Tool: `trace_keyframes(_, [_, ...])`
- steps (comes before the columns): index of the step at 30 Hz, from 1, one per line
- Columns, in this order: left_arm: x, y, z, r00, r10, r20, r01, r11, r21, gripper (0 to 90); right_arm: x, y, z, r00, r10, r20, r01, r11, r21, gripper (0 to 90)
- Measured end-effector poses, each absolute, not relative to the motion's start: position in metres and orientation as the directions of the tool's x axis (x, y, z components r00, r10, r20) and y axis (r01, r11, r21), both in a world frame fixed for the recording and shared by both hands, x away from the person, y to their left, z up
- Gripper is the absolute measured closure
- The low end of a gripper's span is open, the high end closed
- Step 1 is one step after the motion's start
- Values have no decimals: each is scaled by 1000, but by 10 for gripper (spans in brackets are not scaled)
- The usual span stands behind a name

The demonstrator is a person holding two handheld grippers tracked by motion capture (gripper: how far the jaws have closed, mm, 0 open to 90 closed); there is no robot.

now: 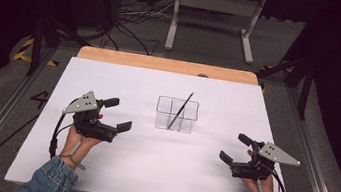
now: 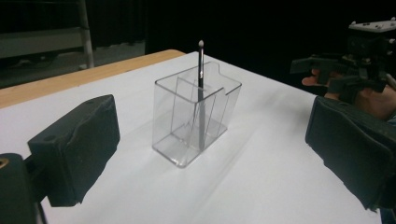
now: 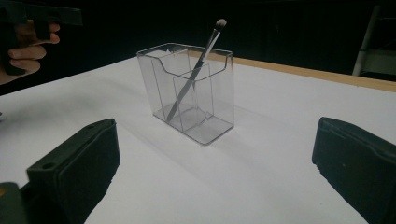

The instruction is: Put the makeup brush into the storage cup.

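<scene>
A clear plastic organizer (image 1: 177, 114) stands at the centre of the high view on a white-covered table (image 1: 147, 173), a slim makeup brush (image 1: 181, 108) leaning inside it with its pale tip up and its foot on the floor of one compartment. The box is split by clear partitions (how many compartments is hard to tell through the walls); apart from the brush, they look empty.

At lower left of the high view the left gripper (image 1: 118, 114) is held with jaws spread wide and nothing between them; at lower right the right gripper (image 1: 236, 147) is likewise wide and empty. Both are well apart from the organizer and point toward it.

The brush looks light, thin and stiff, with a smooth handle likely to slip or roll; the upper handle above the rim seems the surest place to pinch. The organizer appears light, rigid and slick-walled, probably prone to sliding or tipping if nudged.
</scene>
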State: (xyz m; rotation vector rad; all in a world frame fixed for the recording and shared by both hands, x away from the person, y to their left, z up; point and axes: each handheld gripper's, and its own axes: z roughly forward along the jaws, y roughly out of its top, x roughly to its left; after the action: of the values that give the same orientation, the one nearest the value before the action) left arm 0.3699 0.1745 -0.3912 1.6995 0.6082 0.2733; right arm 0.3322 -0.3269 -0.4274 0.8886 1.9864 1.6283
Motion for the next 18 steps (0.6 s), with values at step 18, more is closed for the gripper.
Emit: trace_keyframes(18, [346, 209, -434, 798, 572, -187, 297, -103, 949, 32, 327, -328, -434, -731, 678, 76, 198, 104, 975, 2])
